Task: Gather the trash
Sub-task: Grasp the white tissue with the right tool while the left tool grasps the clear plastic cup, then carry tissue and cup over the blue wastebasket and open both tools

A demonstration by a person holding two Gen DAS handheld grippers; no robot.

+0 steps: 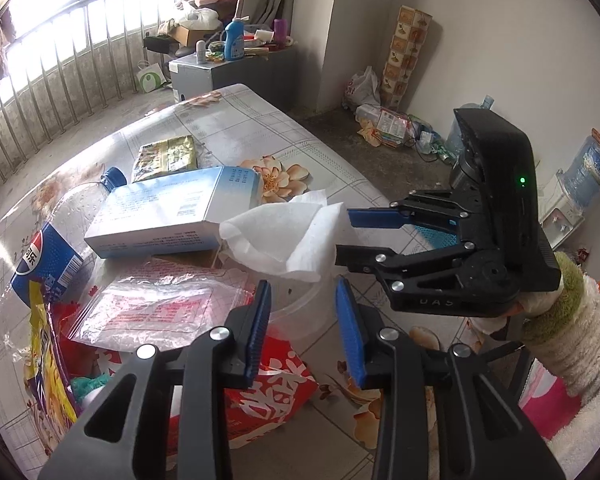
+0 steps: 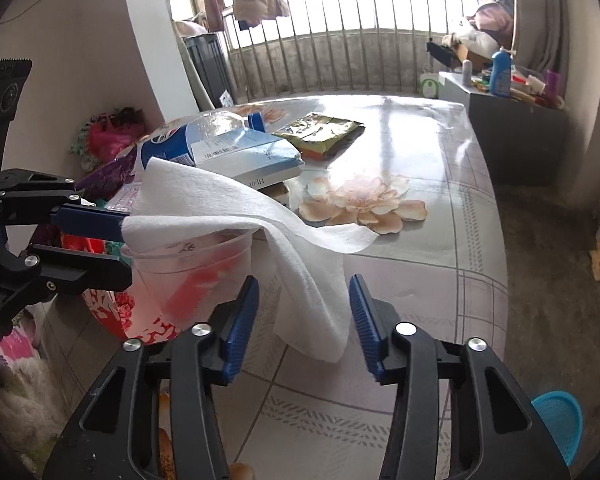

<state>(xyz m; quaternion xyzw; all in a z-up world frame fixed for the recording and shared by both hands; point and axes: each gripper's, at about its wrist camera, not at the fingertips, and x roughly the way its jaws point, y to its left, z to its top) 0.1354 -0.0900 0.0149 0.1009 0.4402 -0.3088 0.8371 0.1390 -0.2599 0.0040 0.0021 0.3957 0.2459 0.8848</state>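
Centrally, a white tissue [image 2: 236, 204] lies draped over the rim of a clear plastic cup [image 2: 192, 272], which stands at the near edge of a heap of trash on a table [image 2: 419, 152] with a flower-patterned cover. One corner of the tissue hangs down off the cup. The right gripper [image 2: 303, 284] is partly open, its blue-padded fingers on either side of that hanging corner; the cloth brushes one pad, with a clear gap to the other, so nothing is clamped. The left gripper [image 1: 301, 292] is also partly open, hovering over the cup's rim just beside the tissue's other edge, with no grip on anything. Behind the cup lie a blue and white box [image 1: 168, 208], a plastic bottle [image 1: 60, 232] with a blue label, and a green packet [image 1: 166, 156]. A red bag [image 1: 272, 392] sits under the cup. A person's fuzzy sleeve [image 1: 559, 320] shows behind the right gripper.
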